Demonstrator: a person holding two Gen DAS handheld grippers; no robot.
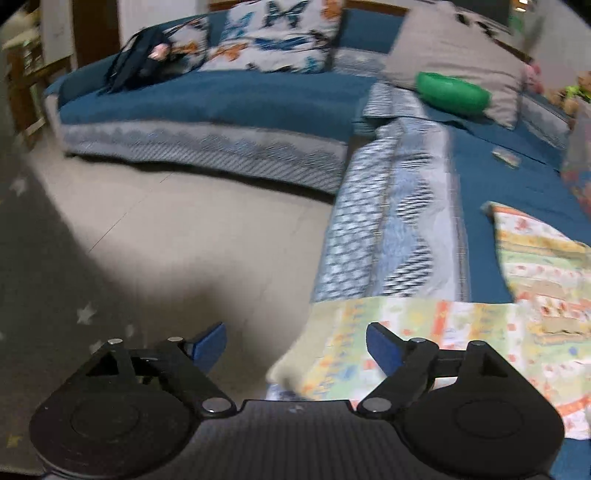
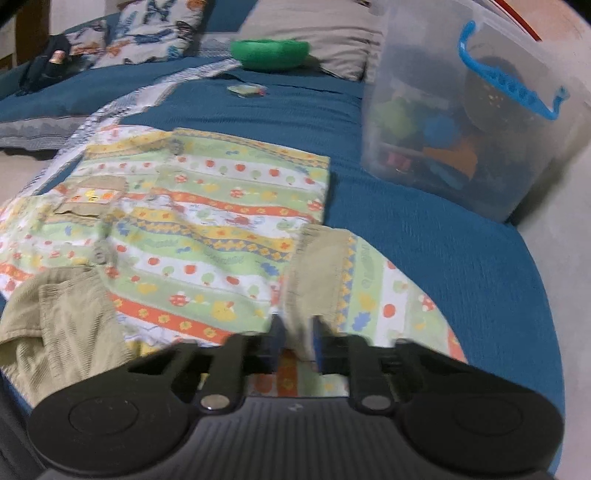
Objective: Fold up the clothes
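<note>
A child's garment (image 2: 207,229) with bright striped fruit and flower prints and beige corduroy trim lies spread on the blue sofa cover (image 2: 424,229). My right gripper (image 2: 297,325) is shut on a beige cuff (image 2: 317,266) of its near sleeve, and the pads pinch the cloth. A second beige piece (image 2: 55,321) lies crumpled at the near left. In the left wrist view the same garment (image 1: 461,332) hangs over the sofa's edge. My left gripper (image 1: 295,332) stands open above that edge, with nothing between its fingers.
A clear plastic bin (image 2: 461,122) of toys stands on the sofa at the right. A green round object (image 2: 271,53) and a grey pillow (image 2: 325,40) lie behind. A butterfly pillow (image 1: 273,33) and a dark bag (image 1: 136,62) sit on the far seat. Tiled floor (image 1: 166,229) lies left.
</note>
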